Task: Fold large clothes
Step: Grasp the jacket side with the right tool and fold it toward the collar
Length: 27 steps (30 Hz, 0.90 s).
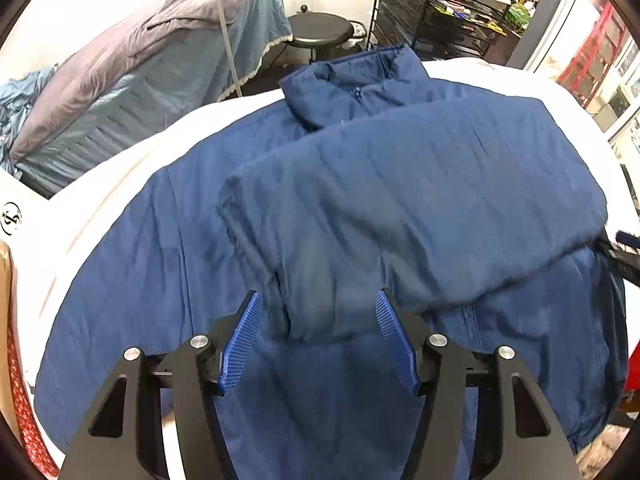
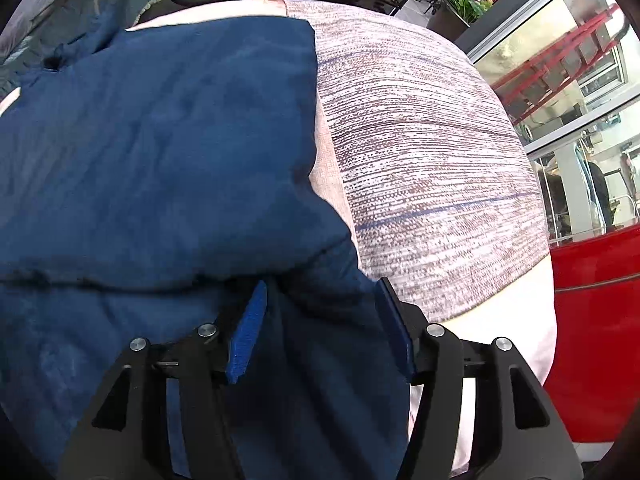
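Jacket [image 1: 360, 208] sleeve folded across; left gripper [image 1: 319, 312], right gripper [image 2: 320, 300] spread; stool [image 1: 320, 31] behind.

Looks like a lived-in room opening onto a shop front. At eleven o'clock, a bed [image 1: 132, 92] with a grey quilt [image 1: 120, 40] and lace-edged blue sheet; at twelve, a round black stool [image 1: 320, 32]; at one, black wire shelving [image 1: 436, 4] crammed with goods. At three o'clock, glass doors [image 2: 576, 92] giving onto red racks [image 2: 560, 64].
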{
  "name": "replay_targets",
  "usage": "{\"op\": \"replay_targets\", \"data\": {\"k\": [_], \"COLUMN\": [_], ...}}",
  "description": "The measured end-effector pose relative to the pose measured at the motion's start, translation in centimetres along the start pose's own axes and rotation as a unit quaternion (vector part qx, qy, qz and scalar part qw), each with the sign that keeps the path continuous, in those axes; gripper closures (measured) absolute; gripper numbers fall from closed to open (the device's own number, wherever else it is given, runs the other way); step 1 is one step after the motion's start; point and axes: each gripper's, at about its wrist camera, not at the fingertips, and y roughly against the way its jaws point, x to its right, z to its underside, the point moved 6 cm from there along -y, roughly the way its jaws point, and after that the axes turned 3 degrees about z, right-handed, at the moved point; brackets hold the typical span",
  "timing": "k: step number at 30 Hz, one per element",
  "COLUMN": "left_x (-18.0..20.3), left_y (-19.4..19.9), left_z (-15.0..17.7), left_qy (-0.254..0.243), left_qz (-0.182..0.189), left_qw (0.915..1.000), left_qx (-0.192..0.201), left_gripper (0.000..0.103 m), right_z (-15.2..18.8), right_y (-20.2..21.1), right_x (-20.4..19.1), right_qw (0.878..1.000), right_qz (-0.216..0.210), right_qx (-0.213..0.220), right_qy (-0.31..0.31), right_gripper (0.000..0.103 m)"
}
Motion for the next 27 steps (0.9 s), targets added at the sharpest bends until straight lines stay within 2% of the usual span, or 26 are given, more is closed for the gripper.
{"op": "replay_targets", "data": {"k": [2,5,9,14,15,16,18,20,23,25,27], "left_x": [0.1,0.3,1.5,1.5,1.2,0.9,0.0,-0.6,-0.3,-0.1,-0.2], "left_y": [-1.3,-4.0,-6.7,-7.8,-8.0,-8.2,-8.6,-8.8,-8.8,-8.8,-9.1], "left_z": [-0.6,-0.3,0.7,1.0,1.0,1.1,1.2,1.4,1.6,1.8,1.9], "left_qy": [0.007,0.009,-0.018,-0.012,-0.003,0.006,0.031,0.05,0.027,0.01,0.021], "left_qz": [0.007,0.004,-0.012,-0.02,-0.02,-0.023,-0.02,-0.009,-0.016,-0.037,-0.037], "left_qw": [0.9999,0.9981,0.9952,0.9941,0.9937,0.993,0.9913,0.9907,0.993,0.9939,0.9939], "left_qx": [-0.014,-0.061,-0.095,-0.106,-0.11,-0.116,-0.126,-0.127,-0.114,-0.103,-0.102], "left_gripper": [0.045,0.045,0.045,0.04,0.035,0.027,0.02,0.017,0.015,0.006,0.006], "right_z": [0.0,-0.6,-2.6,-4.4,-4.6,-4.6,-4.7,-4.7,-4.9,-5.0,-5.2], "right_y": [1.1,3.1,5.2,4.6,3.7,2.8,0.5,-1.3,-3.4,-3.6,-3.7], "right_x": [-0.2,-0.3,-1.8,-7.0,-8.3,-9.2,-10.4,-11.2,-11.6,-11.8,-12.0], "right_qw": [1.0,0.999,0.995,0.987,0.986,0.987,0.989,0.99,0.99,0.99,0.99], "right_qz": [-0.003,-0.014,-0.07,-0.132,-0.139,-0.135,-0.113,-0.102,-0.111,-0.11,-0.106], "right_qx": [0.01,0.034,0.071,0.065,0.055,0.046,0.03,0.016,0.002,0.009,0.017], "right_qy": [-0.001,-0.007,-0.004,0.057,0.069,0.077,0.09,0.094,0.084,0.088,0.094], "right_gripper": [0.046,0.046,0.046,0.042,0.042,0.042,0.041,0.039,0.037,0.036,0.033]}}
